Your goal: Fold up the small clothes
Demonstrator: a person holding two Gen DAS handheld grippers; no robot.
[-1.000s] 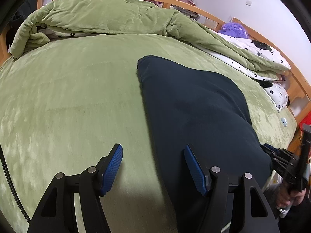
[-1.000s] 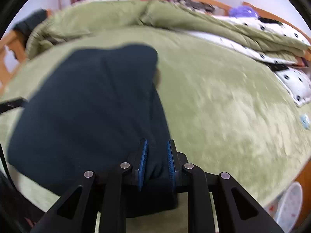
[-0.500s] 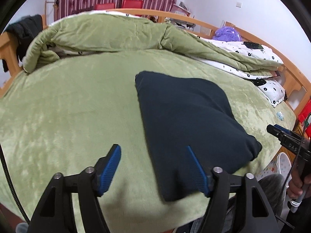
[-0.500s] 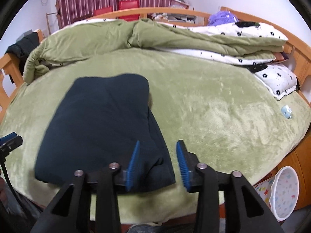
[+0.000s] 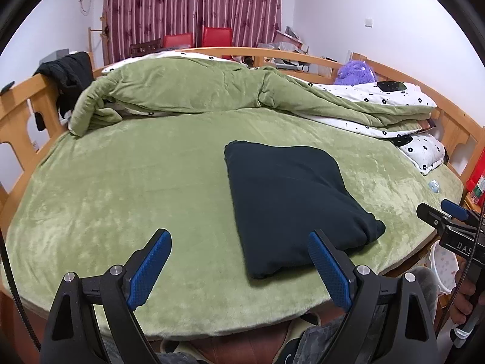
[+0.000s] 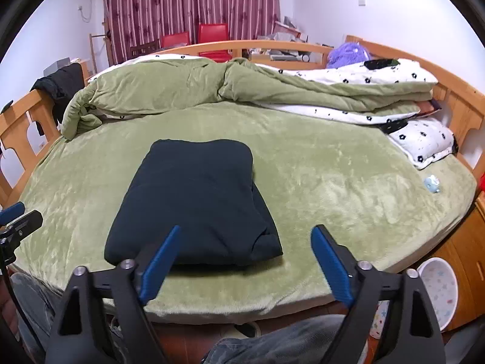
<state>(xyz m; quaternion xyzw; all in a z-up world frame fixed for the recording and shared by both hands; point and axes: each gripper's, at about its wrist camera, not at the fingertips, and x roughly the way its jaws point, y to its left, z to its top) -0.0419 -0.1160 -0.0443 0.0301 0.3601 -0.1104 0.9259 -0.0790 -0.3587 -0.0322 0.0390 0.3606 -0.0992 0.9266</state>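
I see the folded dark navy garment (image 6: 194,200) lying flat on the green bed cover (image 6: 333,182), near its front edge. My left gripper (image 5: 239,265) and right gripper (image 6: 245,261) both hang spread wide, empty, clear of the cloth.

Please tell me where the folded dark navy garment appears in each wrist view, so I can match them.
Left wrist: folded dark navy garment right of centre, ahead of the right finger.
Right wrist: it lies left of centre, beyond the left finger.
Shared landmark: purple plush toy, upper right.
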